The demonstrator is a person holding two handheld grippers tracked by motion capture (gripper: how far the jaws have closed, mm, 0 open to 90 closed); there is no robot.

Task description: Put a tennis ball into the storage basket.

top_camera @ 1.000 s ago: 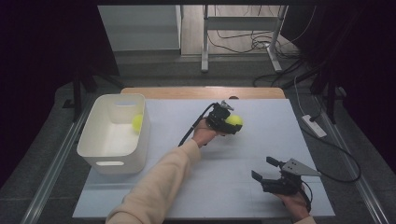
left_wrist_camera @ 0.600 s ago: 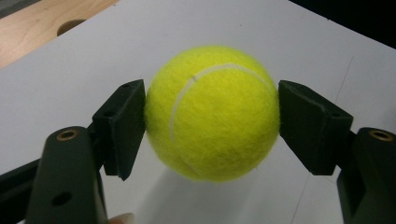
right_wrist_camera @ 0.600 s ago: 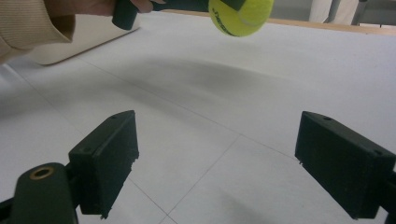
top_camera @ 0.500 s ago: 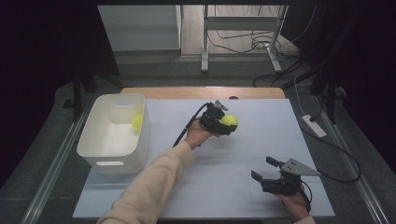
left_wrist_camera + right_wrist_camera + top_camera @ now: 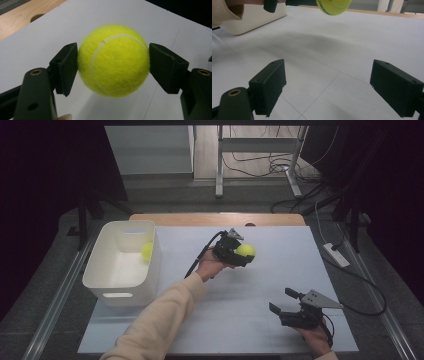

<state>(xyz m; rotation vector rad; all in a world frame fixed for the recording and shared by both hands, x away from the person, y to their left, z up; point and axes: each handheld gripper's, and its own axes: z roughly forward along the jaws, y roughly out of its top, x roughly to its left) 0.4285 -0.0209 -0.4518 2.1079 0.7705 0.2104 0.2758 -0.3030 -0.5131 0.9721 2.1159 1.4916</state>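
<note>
Tennis ball [image 5: 113, 60] is clamped between the two black pads of the left gripper [image 5: 239, 253], squeezed from both sides and held up off the pale surface [image 5: 250, 320], roughly mid-table toward the far edge. You can see its shadow on the sheet underneath in the left gripper view. Right gripper [image 5: 286, 303] sits low near the front right corner with its jaws spread wide and nothing in them. Over on the left there's a white bin [image 5: 107, 285] with a second yellow ball [image 5: 146, 251] inside, against its right wall.
</note>
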